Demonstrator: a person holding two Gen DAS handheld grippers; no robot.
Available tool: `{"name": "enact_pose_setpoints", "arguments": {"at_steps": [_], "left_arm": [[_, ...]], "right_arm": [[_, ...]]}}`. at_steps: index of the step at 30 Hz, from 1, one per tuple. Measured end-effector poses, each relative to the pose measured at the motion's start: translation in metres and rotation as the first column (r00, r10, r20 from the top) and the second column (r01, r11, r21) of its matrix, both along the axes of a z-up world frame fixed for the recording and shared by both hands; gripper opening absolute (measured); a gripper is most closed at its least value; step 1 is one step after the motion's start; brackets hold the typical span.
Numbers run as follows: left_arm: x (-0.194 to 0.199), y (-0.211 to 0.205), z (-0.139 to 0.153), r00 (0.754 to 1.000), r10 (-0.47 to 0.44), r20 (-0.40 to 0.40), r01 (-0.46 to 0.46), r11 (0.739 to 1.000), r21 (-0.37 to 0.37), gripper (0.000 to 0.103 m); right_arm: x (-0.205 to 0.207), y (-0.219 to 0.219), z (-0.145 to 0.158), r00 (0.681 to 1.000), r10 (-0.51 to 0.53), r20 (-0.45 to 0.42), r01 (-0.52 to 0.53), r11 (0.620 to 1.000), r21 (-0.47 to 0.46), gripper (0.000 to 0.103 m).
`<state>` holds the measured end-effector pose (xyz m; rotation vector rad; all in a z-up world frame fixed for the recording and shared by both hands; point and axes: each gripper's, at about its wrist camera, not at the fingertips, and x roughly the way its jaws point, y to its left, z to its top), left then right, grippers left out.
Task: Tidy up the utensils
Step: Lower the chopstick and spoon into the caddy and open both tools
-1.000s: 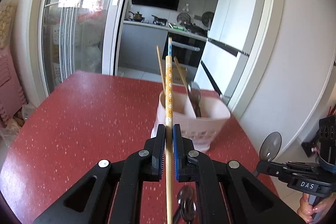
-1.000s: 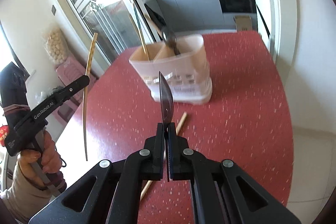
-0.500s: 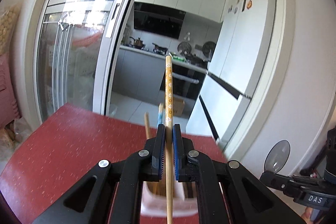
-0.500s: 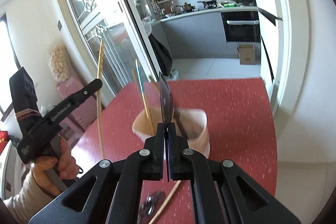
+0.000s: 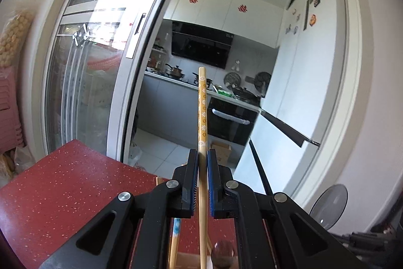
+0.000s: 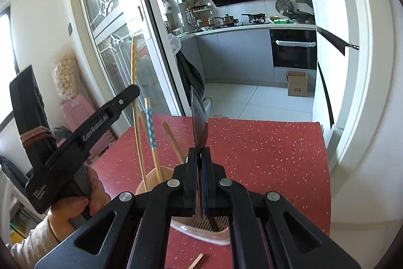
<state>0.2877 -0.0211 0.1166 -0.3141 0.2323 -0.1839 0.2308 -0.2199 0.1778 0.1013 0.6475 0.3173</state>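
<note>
My left gripper (image 5: 200, 165) is shut on a yellow flower-patterned chopstick (image 5: 202, 110) and holds it upright over the pink utensil holder (image 6: 161, 174), whose rim shows below the jaws. My right gripper (image 6: 199, 158) is shut on a metal spoon (image 6: 199, 121), bowl up, above the holder's right compartment. In the right wrist view the left gripper (image 6: 131, 92) and its chopstick (image 6: 134, 92) stand left of the holder, which holds a blue-patterned chopstick (image 6: 151, 130) and a plain wooden one (image 6: 172, 143). The spoon also shows in the left wrist view (image 5: 328, 204).
The holder stands on a red speckled table (image 6: 264, 148). One loose chopstick (image 6: 196, 260) lies on the table near the holder. A glass sliding door (image 5: 83, 82) is left; a white wall (image 6: 367, 117) is right; the kitchen lies beyond.
Both grippers have risen and moved in over the holder, so it now sits low under the jaws. The chopstick's lower end now hangs at the holder's opening.
</note>
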Motion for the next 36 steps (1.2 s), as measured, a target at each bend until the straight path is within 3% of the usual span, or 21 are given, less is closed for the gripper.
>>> {"name": "enact_pose_setpoints", "arguments": {"at_steps": [6, 16, 36], "left_arm": [[0.005, -0.005, -0.024, 0.999, 0.041, -0.005, -0.041, 0.999, 0.017, 0.037], [-0.017, -0.015, -0.050, 0.999, 0.047, 0.000, -0.047, 0.993, 0.111, 0.037], [-0.032, -0.007, -0.058, 0.994, 0.039, -0.100, -0.019, 0.980, 0.199, 0.037]], "right_arm": [[0.014, 0.004, -0.023, 1.000, 0.020, 0.011, -0.019, 0.998, -0.055, 0.004], [0.016, 0.019, -0.057, 0.999, 0.050, -0.012, -0.051, 0.980, -0.195, 0.004], [0.037, 0.011, -0.074, 0.988, 0.023, -0.150, -0.037, 0.995, -0.092, 0.005]]}}
